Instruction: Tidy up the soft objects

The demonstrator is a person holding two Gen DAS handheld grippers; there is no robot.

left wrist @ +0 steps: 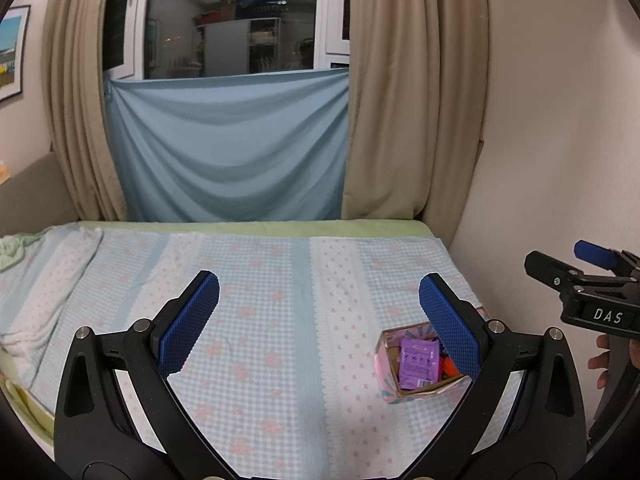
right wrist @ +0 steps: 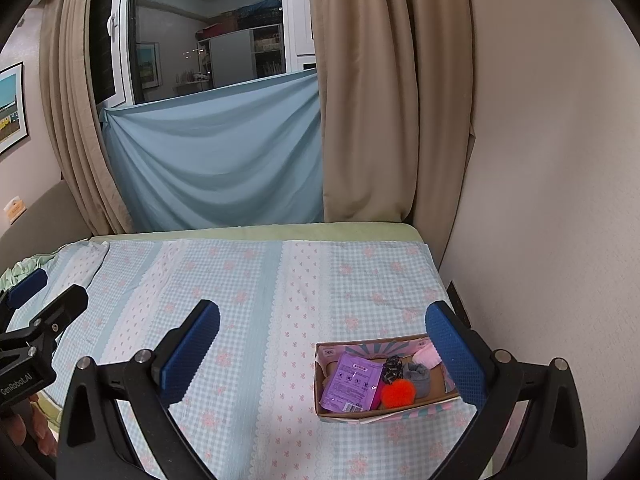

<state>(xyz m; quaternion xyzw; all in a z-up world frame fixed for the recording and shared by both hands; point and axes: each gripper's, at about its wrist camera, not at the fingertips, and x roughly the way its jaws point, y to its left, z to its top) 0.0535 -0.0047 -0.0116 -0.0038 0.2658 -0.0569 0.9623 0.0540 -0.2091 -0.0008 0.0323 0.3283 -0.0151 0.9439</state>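
A small pink cardboard box (right wrist: 324,396) sits on the bed near the right wall; it also shows in the left wrist view (left wrist: 386,376). It holds a purple packet (right wrist: 352,384), an orange pompom (right wrist: 398,394), a grey sock (right wrist: 418,374), a dark scrunchie (right wrist: 393,367) and a pink soft item (right wrist: 427,357). My right gripper (right wrist: 322,330) is open and empty, above the bed just before the box. My left gripper (left wrist: 318,304) is open and empty, left of the box. Each gripper also shows in the other's view, the right one (left wrist: 596,256) and the left one (right wrist: 30,282).
The bed is covered by a blue checked cloth (right wrist: 248,304) with pink flowers. A wall (right wrist: 540,200) runs along the right side. Beige curtains (right wrist: 384,100) and a hung blue sheet (right wrist: 224,152) stand behind the bed. Crumpled green fabric (left wrist: 12,248) lies at the far left.
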